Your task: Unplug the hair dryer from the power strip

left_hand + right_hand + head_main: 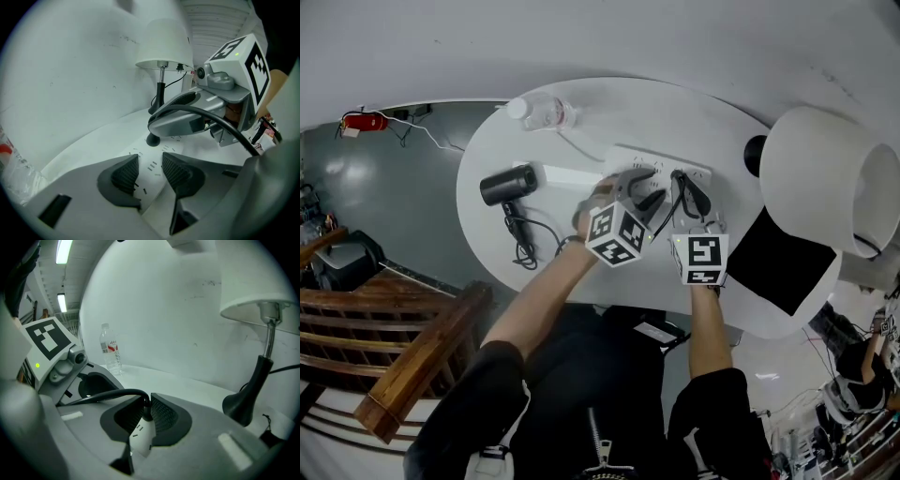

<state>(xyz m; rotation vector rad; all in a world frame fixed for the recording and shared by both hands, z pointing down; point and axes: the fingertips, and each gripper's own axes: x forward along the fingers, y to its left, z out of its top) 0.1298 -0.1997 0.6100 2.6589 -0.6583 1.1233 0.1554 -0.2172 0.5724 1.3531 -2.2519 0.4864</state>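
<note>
- Table (pixel 609 112): white, oval, set against a white wall.
- Power strip (pixel 661 159): white, lying along the table's far edge, near its middle.
- Hair dryer (pixel 508 185): black, lying near the table's left edge, well apart from both grippers.
- Cord (pixel 525 242): black, bunched in loops near the left edge just in front of the hair dryer. A length of it runs on to the plug.
- Plug (pixel 146 412): black, standing on the power strip's top face. No view shows whether its pins are seated.
- Right gripper (pixel 145 405): fingers closed on the plug, one pad on each side, the cord arching out over the left jaw.
- Left gripper (pixel 150 164): fingers spread, nothing gripped, poised over the power strip. Socket slots show in the gap between the pads. Contact with the strip cannot be told.
- Water bottle (pixel 546 113): clear, lying at the far left edge.
- Lamp (pixel 820 178): white shade, black base, at the right end of the table.
- Black mat (pixel 783 264): square, at the near right edge.
</note>
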